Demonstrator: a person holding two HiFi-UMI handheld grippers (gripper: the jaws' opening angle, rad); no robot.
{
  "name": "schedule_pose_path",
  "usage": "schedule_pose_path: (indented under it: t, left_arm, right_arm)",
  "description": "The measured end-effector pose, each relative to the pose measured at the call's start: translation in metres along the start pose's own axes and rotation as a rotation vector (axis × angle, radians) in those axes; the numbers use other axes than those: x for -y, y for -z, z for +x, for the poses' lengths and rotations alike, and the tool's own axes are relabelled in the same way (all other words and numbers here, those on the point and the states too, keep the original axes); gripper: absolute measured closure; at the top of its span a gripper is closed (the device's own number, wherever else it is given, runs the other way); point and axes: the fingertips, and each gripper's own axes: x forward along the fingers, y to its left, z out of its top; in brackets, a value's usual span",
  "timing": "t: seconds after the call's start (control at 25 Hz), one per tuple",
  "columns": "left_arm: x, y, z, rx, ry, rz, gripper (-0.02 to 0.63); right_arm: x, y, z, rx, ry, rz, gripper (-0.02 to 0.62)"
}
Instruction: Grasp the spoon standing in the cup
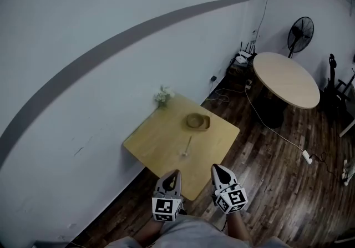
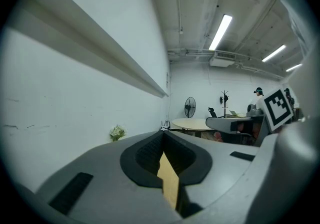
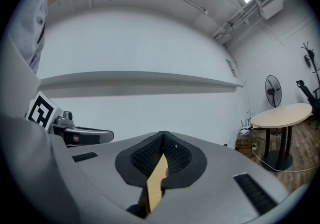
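Note:
A thin spoon (image 1: 188, 145) stands upright in a small clear cup (image 1: 184, 154) near the middle of the square wooden table (image 1: 161, 141). My left gripper (image 1: 172, 176) and right gripper (image 1: 221, 171) hover side by side just short of the table's near edge, both apart from the cup. In the left gripper view the left gripper's (image 2: 163, 136) jaws meet at the tip with nothing between them. The right gripper view shows the right gripper's (image 3: 163, 136) jaws likewise closed and empty. Neither gripper view shows the cup, only a sliver of tabletop behind the pads.
A wooden dish (image 1: 198, 121) lies behind the cup and a small bunch of flowers (image 1: 163, 96) stands at the far corner by the wall. A round table (image 1: 285, 77), a standing fan (image 1: 300, 33) and a cable with a power strip (image 1: 307, 156) occupy the floor at right.

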Motion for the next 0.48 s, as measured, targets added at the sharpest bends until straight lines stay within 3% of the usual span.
schedule_pose_path:
  t: [0.28,0.48]
  left_arm:
    - [-0.060,-0.021,0.050,0.018,-0.020,0.000,0.604]
    - [-0.098,-0.011,0.077,-0.011,-0.023,-0.021,0.604]
  right_arm:
    - [0.020,0.002,0.073,-0.018,0.001,0.007,0.597]
    - [0.034,0.019,0.116,-0.036,0.027,0.026,0.597]
